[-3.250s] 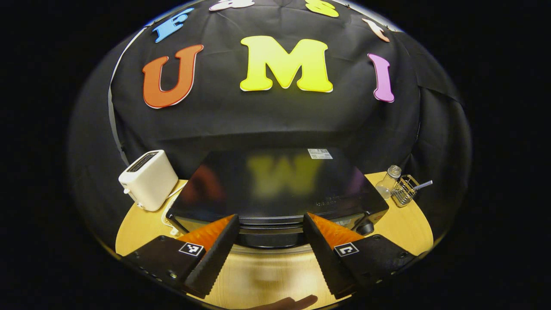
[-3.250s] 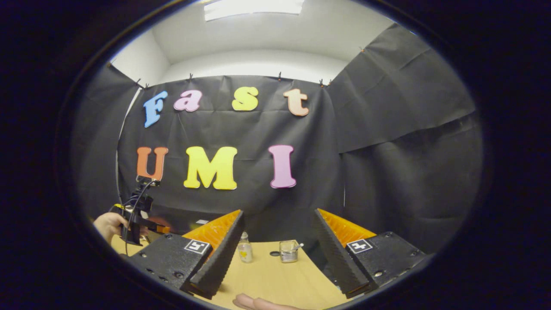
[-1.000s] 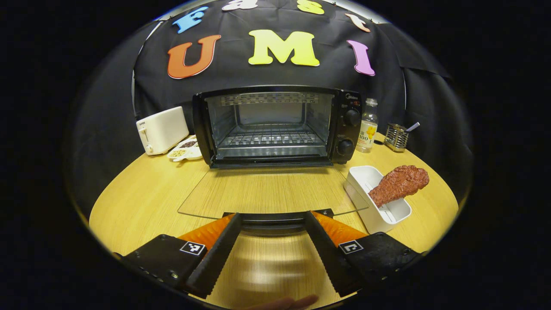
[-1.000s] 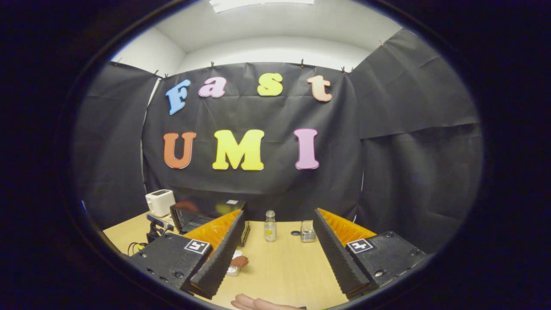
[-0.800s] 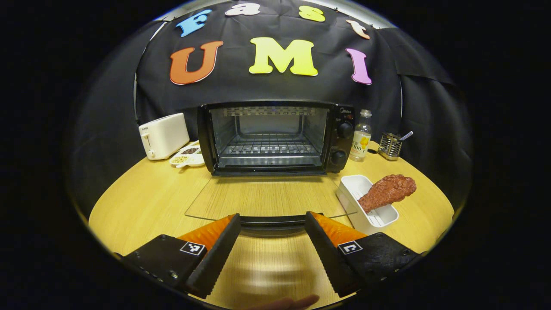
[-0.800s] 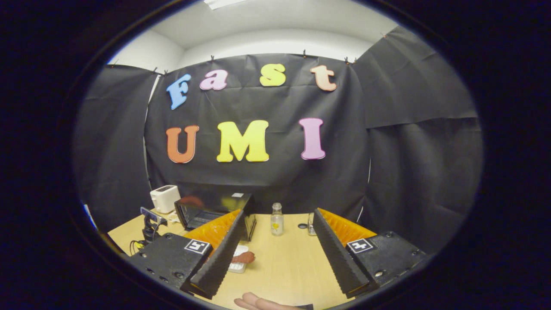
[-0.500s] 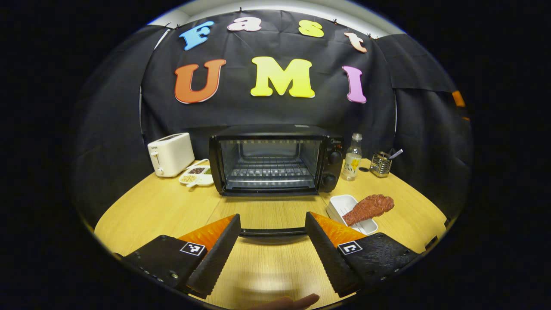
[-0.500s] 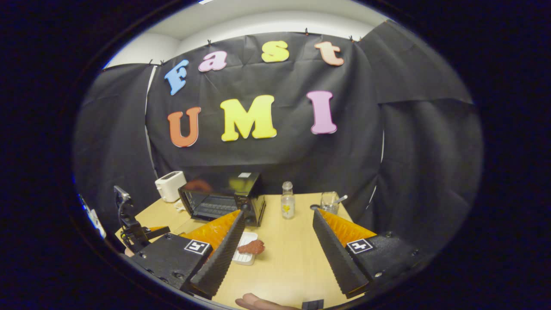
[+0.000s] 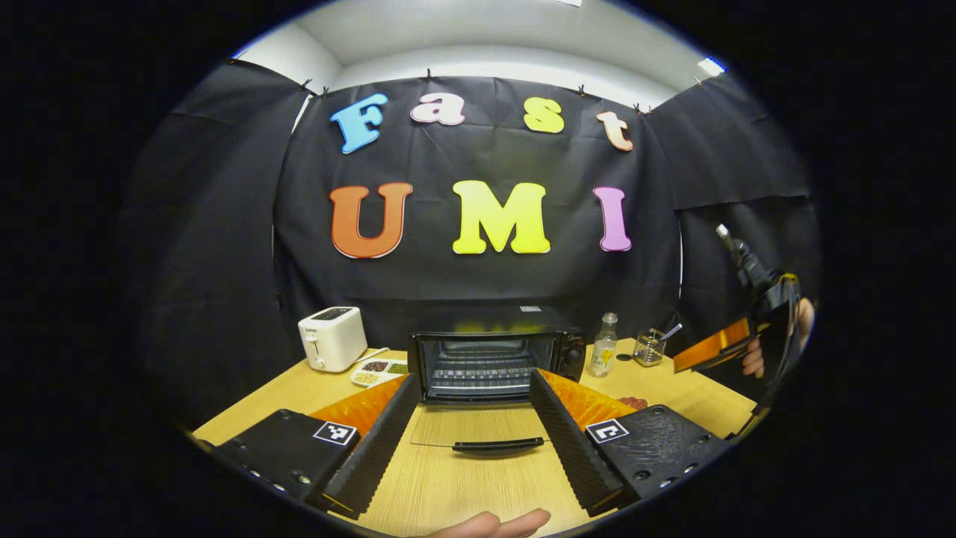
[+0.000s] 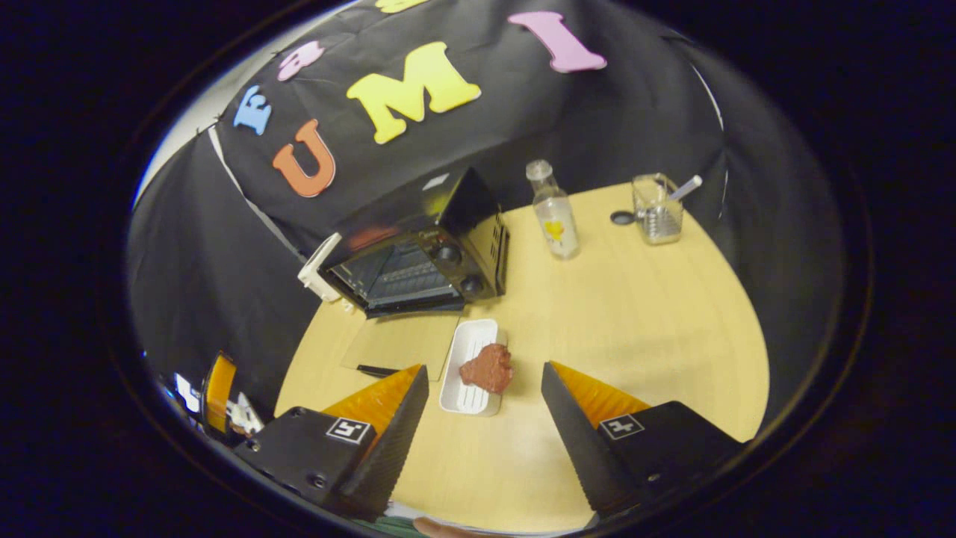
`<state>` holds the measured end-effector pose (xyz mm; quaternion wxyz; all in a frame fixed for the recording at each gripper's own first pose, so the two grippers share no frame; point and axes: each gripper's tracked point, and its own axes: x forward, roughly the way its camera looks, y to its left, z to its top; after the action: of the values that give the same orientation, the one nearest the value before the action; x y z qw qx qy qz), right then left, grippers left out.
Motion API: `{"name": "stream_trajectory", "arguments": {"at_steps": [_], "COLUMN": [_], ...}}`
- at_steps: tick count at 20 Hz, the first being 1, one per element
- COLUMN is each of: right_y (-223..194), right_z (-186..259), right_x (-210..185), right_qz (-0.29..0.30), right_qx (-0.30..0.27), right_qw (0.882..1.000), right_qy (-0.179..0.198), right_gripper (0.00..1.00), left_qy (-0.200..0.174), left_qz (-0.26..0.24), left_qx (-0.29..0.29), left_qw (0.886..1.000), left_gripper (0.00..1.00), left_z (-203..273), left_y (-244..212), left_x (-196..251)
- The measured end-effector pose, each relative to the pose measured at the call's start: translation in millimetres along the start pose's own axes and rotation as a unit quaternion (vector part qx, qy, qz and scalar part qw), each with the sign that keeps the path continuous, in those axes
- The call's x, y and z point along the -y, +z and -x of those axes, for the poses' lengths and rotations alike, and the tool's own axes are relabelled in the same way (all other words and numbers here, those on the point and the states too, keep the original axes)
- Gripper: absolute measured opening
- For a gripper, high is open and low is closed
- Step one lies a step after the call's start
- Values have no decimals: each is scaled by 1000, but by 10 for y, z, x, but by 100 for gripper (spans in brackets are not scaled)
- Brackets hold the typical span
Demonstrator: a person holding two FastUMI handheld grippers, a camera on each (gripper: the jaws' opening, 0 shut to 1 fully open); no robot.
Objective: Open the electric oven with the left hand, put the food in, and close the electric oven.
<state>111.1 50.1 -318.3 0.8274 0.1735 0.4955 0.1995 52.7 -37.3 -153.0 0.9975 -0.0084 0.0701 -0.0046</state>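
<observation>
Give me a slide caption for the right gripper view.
Open right claw hovers above the food on its white tray, beside the open oven.

I am working in a staged booth, not a real kitchen. Black cloth [image 9: 224, 224] hangs clipped along its top edge across the back and sides of the left gripper view, with a plain white ceiling [image 9: 485, 37] above it. Kitchen props sit on a round wooden table [image 10: 635, 314]: an electric oven [image 9: 489, 355] at centre, a white toaster [image 9: 331, 338] to its left, a divided snack dish [image 9: 377, 370], a small bottle [image 10: 554, 213] and a wire holder [image 10: 657, 211] toward the upper right of the right gripper view.
</observation>
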Motion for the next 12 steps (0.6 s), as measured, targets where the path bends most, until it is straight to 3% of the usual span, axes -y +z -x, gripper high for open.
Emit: {"name": "stream_trajectory", "arguments": {"at_steps": [3, 7, 10, 12], "right_y": [-143, -167, -193, -242], "right_z": [-369, -575, -677, -722], "right_x": [86, 209, 212, 199], "right_qz": [-36, -51, -68, -81], "right_qx": [-44, -57, -64, -69], "right_qw": [998, 997, 995, 993], "right_qy": [20, 31, 45, 49], "right_gripper": [92, 83, 59, 27], "left_qy": [8, 4, 17, 30], "left_qz": [3, 11, -1, -8], "left_qx": [13, 20, 33, 27], "left_qw": [1000, 1000, 999, 999], "left_gripper": [96, 96, 96, 96], "left_z": [195, 400, 520, 635], "left_y": [144, 256, 355, 335], "left_x": [-64, -135, -235, -284]}}
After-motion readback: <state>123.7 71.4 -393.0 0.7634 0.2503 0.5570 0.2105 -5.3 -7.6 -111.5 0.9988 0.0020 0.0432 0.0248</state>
